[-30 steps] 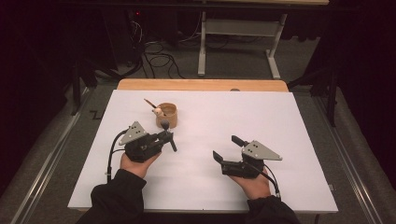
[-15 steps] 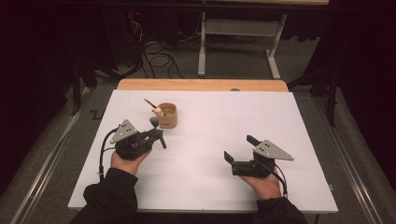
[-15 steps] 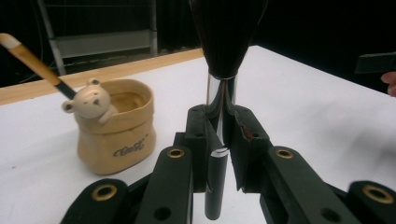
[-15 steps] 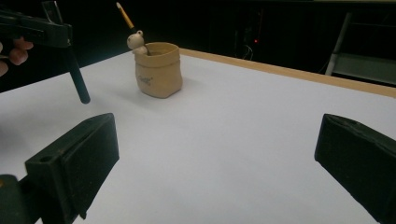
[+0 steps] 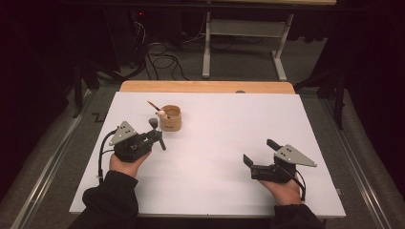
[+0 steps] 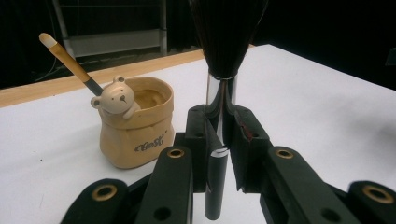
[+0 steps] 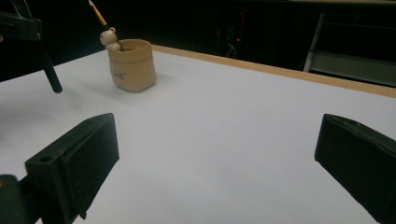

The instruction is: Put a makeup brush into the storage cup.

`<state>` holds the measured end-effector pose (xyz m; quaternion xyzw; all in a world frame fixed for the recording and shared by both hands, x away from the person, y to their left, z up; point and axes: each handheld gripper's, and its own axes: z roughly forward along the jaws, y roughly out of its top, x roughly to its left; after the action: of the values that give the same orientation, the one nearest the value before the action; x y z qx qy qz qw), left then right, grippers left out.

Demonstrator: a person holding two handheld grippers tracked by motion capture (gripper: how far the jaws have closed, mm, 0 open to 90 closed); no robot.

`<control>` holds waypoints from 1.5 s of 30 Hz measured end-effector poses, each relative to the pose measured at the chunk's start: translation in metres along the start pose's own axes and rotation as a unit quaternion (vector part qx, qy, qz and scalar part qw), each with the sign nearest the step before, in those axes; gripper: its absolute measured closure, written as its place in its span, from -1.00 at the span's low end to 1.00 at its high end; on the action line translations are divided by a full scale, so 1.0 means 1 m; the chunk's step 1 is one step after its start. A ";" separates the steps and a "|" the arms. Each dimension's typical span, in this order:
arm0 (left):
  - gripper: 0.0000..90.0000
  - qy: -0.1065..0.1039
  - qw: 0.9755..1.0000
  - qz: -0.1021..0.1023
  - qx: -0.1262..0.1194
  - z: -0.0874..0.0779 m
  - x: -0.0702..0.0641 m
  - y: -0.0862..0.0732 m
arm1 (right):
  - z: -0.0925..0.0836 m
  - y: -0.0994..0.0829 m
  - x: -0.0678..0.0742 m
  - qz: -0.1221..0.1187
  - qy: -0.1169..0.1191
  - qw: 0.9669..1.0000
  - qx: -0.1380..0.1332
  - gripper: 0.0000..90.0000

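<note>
White worktop [image 5: 215, 143]: our left gripper [image 5: 155, 137] clamped a brush [image 6: 223, 70] upright, ready for the bear pot [image 5: 170, 118]; our right gripper [image 5: 260, 152] had just spread wide, empty.

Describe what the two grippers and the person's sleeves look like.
Both grippers, left and right, are black, each with two blocky jaws and a grey three-cornered plate dotted with small marks on top. Brass-coloured rivets sit in the left one's linkage. A black cable trails from each. The sleeves are black.

Dark room, grey floor [image 5: 239, 62], tangled cables [image 5: 160, 59], white-legged desk [image 5: 243, 43] behind.
</note>
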<state>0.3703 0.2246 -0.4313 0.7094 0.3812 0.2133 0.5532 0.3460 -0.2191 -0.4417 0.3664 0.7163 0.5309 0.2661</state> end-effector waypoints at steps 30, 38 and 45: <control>0.74 0.002 1.000 -0.004 -0.015 0.016 0.003 0.050 | -0.006 -0.012 -0.013 0.016 -0.018 1.000 0.017 -0.99; 0.74 0.009 1.000 -0.004 -0.016 0.023 0.007 0.060 | -0.006 -0.012 -0.014 0.017 -0.017 1.000 0.017 -0.99; 0.74 0.012 1.000 -0.008 -0.015 0.033 0.012 0.064 | -0.006 -0.012 -0.014 0.017 -0.016 1.000 0.018 -0.99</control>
<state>0.4214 0.2073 -0.3821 0.6954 0.3901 0.2233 0.5608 0.3467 -0.2357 -0.4518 0.3918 0.7147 0.5170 0.2615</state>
